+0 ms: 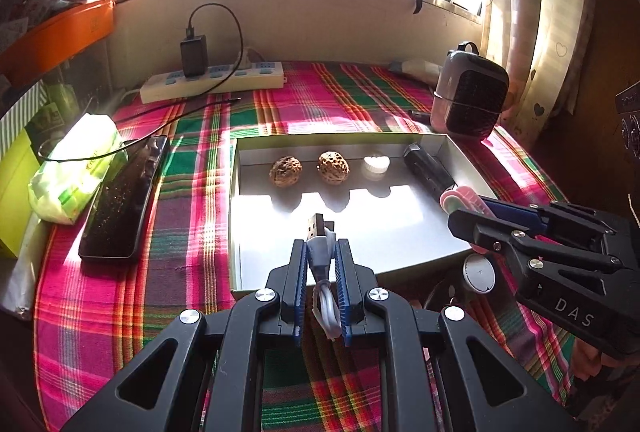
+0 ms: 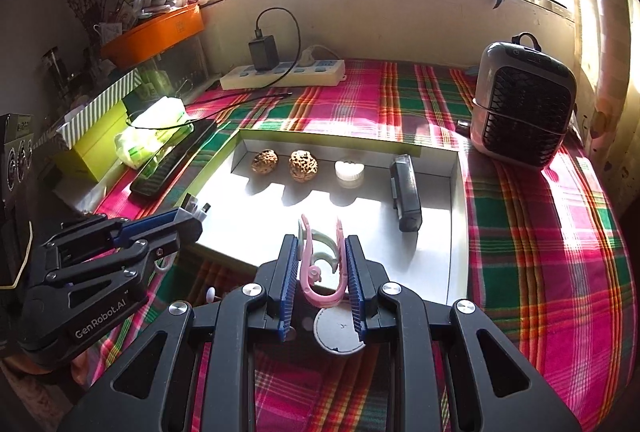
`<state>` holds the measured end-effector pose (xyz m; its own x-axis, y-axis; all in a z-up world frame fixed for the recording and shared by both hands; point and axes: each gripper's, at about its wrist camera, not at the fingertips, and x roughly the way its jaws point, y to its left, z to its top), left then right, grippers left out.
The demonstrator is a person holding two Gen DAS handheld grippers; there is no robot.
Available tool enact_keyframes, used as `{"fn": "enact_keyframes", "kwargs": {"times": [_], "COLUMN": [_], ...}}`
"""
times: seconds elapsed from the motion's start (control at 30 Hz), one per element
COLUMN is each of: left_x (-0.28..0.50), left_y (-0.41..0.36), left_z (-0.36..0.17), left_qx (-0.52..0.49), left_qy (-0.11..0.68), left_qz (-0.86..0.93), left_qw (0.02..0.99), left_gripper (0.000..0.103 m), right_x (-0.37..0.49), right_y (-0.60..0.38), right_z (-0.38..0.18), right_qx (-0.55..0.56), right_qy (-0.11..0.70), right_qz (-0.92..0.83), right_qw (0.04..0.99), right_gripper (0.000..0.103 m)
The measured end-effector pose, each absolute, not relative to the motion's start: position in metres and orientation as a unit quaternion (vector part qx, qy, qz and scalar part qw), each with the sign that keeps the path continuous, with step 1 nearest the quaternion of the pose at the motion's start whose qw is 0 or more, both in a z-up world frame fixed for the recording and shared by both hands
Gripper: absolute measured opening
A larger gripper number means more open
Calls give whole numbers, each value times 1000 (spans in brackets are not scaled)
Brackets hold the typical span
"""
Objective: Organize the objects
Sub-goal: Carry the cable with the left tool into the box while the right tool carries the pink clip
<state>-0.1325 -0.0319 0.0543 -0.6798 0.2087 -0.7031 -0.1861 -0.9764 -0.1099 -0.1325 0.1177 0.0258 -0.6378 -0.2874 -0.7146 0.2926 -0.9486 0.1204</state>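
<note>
- The left gripper [image 1: 321, 252], at the bottom centre of the left wrist view, is clamped on a white USB cable [image 1: 320, 256]; its metal plug sticks out past the fingertips and a loop of cord hangs back between the blue pads.
- The right gripper [image 2: 320, 256], at the bottom centre of the right wrist view, is clenched on a bundle of pink and pale green plastic clips [image 2: 322, 264], curved like hooks, pinched side to side between the pads.
- Both held things hang over the near edge of a shallow white box [image 1: 236, 216] lying in the middle of the frame on the plaid-covered table [image 1: 192, 135].
- Along the box's far wall, left to right: two wrinkled brown walnuts [image 1: 285, 171], a small white round piece [image 1: 376, 164], and a dark oblong device [image 1: 428, 171] lying at an angle.
- A round white disc [image 2: 340, 332] lies on the cloth just beneath the right gripper.
- Left of the box lie a black phone [image 1: 124, 199] and a green tissue pack [image 1: 76, 167]; a white power strip [image 1: 212, 81] sits at the upper centre, a small fan heater [image 1: 468, 95] at the upper right.
- Writing: "DAS" on the right gripper's body, "GenRobot.AI" on the left one's.
</note>
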Motion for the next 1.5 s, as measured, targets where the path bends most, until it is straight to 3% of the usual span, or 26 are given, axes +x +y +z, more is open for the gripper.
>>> {"fn": "enact_keyframes", "kwargs": {"times": [0.6,1.5], "left_x": [-187,-209], "left_y": [-34,-35], "left_z": [37,21], "left_qx": [-413,-428], "left_qy": [-16,-6], "left_qz": [905,898], "left_qw": [106,99], "left_gripper": [12,13], "right_x": [-189,-229], "right_y": [102,82], "right_z": [5,-16], "right_qx": [436,462], "right_qy": [0,33], "right_qz": [-886,-875], "right_qw": [158,140], "right_gripper": [25,25]}}
